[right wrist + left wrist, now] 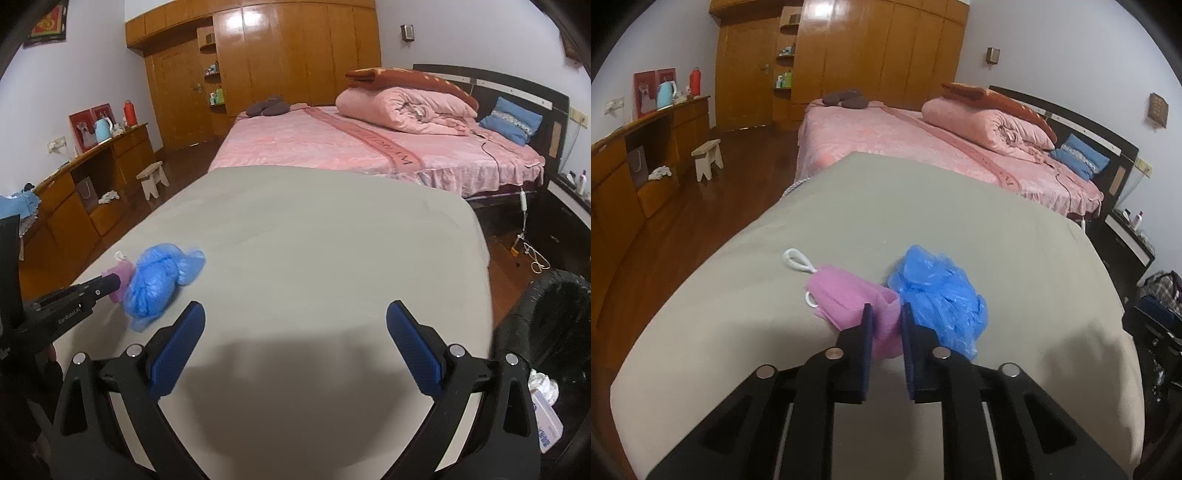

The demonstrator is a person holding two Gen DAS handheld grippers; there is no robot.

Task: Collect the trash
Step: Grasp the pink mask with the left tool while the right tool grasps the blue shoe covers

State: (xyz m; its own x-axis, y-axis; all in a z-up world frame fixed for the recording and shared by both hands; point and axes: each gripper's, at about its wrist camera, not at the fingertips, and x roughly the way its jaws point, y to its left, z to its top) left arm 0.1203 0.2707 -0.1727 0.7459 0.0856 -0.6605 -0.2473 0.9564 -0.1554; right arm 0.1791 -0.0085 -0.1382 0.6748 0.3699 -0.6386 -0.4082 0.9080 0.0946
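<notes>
Pink mask [849, 299] pinched in left claw [885, 314], blue bag [938, 295] touching; right claw [295, 314] spread wide

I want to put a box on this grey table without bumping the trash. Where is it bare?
The grey table is bare from the blue bag across to the edge by the black bin, and back toward the pink bed. The near-left corner is crowded: the left tongs grip the pink cloth against the bag.

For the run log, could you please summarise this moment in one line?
left claw: shut on pink mask | right claw: open | blue bag: on table
</notes>
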